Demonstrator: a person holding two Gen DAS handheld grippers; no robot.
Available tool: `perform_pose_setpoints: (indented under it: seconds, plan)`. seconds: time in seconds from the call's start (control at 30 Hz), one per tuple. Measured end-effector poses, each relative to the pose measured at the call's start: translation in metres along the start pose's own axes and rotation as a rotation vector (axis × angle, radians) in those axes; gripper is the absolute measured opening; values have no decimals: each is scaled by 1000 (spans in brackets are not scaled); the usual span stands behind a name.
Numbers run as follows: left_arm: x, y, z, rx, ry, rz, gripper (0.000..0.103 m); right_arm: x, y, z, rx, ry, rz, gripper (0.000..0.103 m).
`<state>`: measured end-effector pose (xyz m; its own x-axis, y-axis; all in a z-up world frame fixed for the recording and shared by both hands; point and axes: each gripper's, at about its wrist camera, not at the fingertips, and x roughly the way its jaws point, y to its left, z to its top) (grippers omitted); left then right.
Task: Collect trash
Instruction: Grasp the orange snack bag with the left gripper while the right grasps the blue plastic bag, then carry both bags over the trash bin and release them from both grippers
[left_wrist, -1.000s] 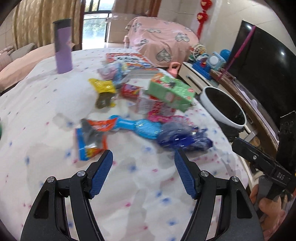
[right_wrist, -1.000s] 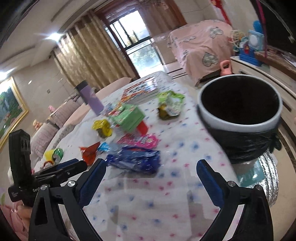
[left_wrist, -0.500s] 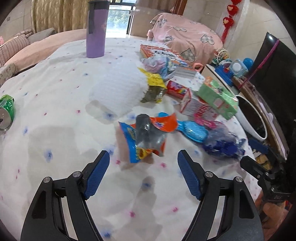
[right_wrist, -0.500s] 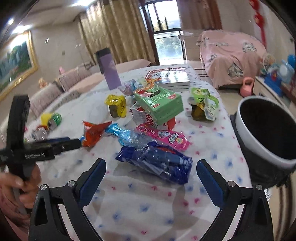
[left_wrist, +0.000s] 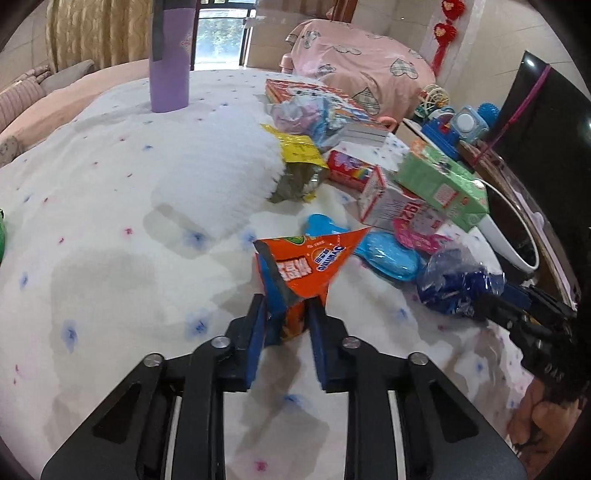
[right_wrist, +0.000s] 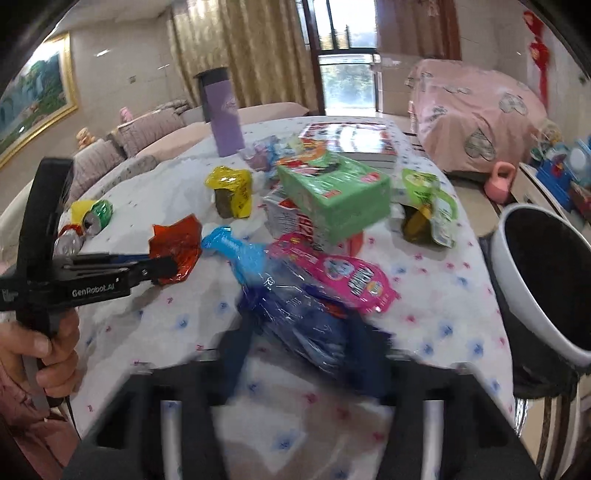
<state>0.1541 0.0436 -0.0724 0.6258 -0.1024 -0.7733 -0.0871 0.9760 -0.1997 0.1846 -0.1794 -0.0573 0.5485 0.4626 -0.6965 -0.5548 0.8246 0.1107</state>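
An orange snack wrapper stands between the blue pads of my left gripper, whose jaws are closing and pinch its lower end. From the right wrist view the same wrapper shows in the left gripper. My right gripper is blurred; its jaws are closing on a crumpled dark blue wrapper near the table's edge. In the left wrist view the right gripper holds that wrapper. A white bin with a black liner stands beside the table on the right.
On the dotted white tablecloth lie a light blue wrapper, a pink packet, a green box, a yellow packet, a green pouch, crushed cans, books and a purple tumbler.
Both grippers went from wide open to closed on wrappers: the left on the orange one, the right on the dark blue one. Both moved forward toward the trash.
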Motion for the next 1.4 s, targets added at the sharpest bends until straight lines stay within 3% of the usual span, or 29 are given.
perform_pose_setpoints:
  seconds: [0.27,0.47,0.9,1.4]
  plan:
    - [-20,-38,-5,65,-10,-100,15,-32,-18,-8,124,-51,27,35]
    - [-22,-71,-3,118,0,-159,15,-59,-36,-18,199,-101,-18,35]
    - [-21,-144,5,238,-6,-236,15,-100,-98,-33,355,-171,-100,35]
    - [-7,-209,37,326,-27,-291,15,-119,-146,-18,405,-216,-202,35]
